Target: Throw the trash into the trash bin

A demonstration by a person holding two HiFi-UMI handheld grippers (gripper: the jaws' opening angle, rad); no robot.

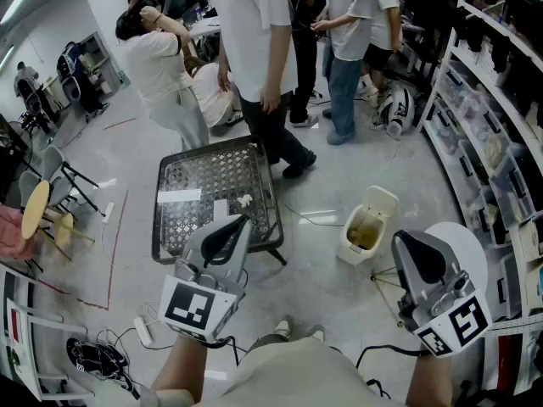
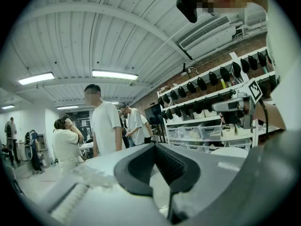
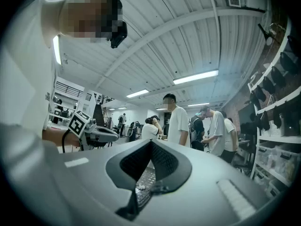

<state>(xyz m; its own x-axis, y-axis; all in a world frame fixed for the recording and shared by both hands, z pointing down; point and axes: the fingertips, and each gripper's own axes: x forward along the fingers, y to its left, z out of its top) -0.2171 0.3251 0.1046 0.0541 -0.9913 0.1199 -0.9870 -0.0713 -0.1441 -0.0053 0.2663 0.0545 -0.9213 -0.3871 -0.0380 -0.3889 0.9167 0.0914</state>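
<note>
White paper scraps (image 1: 244, 200) lie on the black mesh table (image 1: 191, 227) at the centre of the head view: a flat strip (image 1: 180, 195) toward the table's left side and a small crumpled piece near its middle. The cream trash bin (image 1: 366, 227), mouth open, stands on the floor to the right of the table, apart from it. The scraps are judged light, soft and easily crushed. They are best pinched at a raised fold or free edge, since a flat strip may cling to the mesh. The left gripper (image 1: 233, 229) hangs over the table's near edge, and the right gripper (image 1: 409, 257) sits at lower right, beyond the bin. In the left gripper view the jaws are closed together with nothing between them. In the right gripper view the jaws are likewise together and empty, and the table's mesh shows through their cut-out.
</note>
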